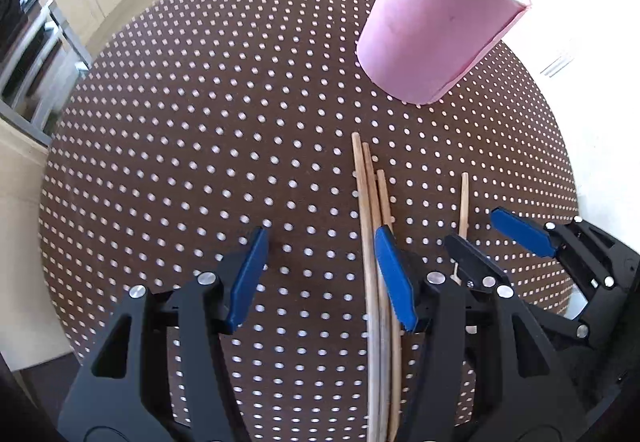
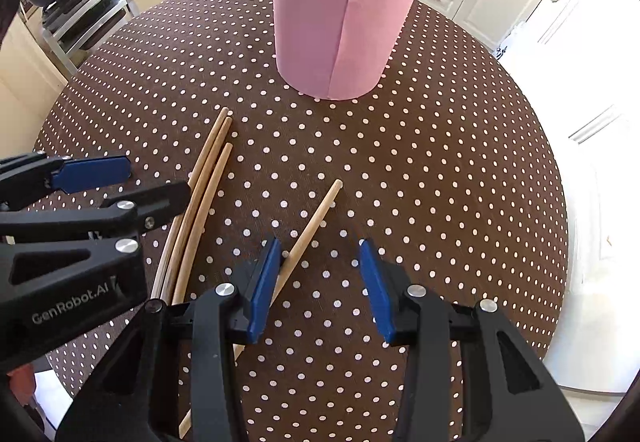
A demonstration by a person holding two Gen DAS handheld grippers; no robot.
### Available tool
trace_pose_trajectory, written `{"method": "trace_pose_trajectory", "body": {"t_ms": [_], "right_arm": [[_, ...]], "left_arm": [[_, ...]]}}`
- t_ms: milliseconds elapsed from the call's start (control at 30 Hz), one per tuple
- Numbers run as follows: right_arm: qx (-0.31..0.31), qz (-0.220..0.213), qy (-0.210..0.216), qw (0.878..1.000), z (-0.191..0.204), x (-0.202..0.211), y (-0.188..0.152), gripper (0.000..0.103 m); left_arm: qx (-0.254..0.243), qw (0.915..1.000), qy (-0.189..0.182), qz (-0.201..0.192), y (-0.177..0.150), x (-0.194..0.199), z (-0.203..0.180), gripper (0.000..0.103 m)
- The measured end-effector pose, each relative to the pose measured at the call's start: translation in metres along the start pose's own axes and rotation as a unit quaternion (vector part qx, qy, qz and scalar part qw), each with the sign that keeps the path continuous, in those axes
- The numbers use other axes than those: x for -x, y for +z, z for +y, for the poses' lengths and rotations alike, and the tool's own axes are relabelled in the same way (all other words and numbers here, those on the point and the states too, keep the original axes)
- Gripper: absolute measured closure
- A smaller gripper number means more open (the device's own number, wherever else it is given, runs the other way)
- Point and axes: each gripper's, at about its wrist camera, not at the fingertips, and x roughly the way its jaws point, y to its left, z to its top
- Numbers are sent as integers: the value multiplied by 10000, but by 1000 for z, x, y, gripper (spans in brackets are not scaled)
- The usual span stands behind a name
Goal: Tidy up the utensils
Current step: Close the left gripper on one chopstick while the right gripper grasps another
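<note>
Chopsticks of pale wood (image 2: pixel 192 210) lie mid-worktop (image 2: pixel 440 182), near the pink cylindrical holder (image 2: pixel 340 22). Both hand-held grippers, left (image 1: pixel 320 278) and right (image 2: pixel 320 290), hover with jaws apart, empty. Picking up comes next: straddle one stick, then close.

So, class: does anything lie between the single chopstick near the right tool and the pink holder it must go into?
Nothing visible. Between the single chopstick and the pink holder is only bare dotted tablecloth. The three other chopsticks lie off to its left.
</note>
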Motion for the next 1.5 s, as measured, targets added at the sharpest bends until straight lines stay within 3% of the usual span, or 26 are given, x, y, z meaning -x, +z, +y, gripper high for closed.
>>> {"method": "trace_pose_trajectory", "body": {"t_ms": [233, 367, 533, 600, 633, 667, 767, 867, 933, 1033, 1300, 1500], "right_arm": [[27, -21, -80, 10000, 2, 5, -3, 64], [22, -29, -114, 9999, 8, 7, -7, 64], [121, -29, -149, 9998, 14, 10, -7, 64], [148, -28, -140, 9998, 14, 10, -8, 64], [137, -24, -127, 9998, 14, 10, -8, 64], [122, -23, -117, 9999, 13, 10, -9, 64], [189, -65, -144, 9997, 15, 10, -11, 64], [133, -57, -108, 9998, 14, 9, -10, 64], [140, -52, -92, 9998, 13, 9, -9, 64], [156, -68, -96, 9998, 12, 8, -9, 64], [161, -64, -59, 9998, 11, 9, -10, 64], [129, -69, -21, 9999, 11, 9, -11, 64]], "left_arm": [[3, 9997, 250, -53, -2, 1, -2, 49], [-8, 9999, 141, 1, 5, -4, -7, 69], [-357, 9993, 104, 75, 8, -7, -20, 82], [-482, 9985, 232, 81, 10, -7, -25, 91], [-563, 9971, 499, 132, 10, -10, -27, 97], [-638, 9957, 654, 161, 10, -14, -28, 97], [-786, 9953, 533, 182, 9, -14, -29, 97], [-597, 9977, -134, 307, 9, -7, -27, 96], [-464, 9981, -347, 225, 12, 0, -28, 96], [-444, 9989, -154, 26, 14, 7, -33, 96], [-484, 9984, -30, 307, 20, -16, -40, 96], [-495, 9982, 168, 304, 16, -29, -34, 96]]}}
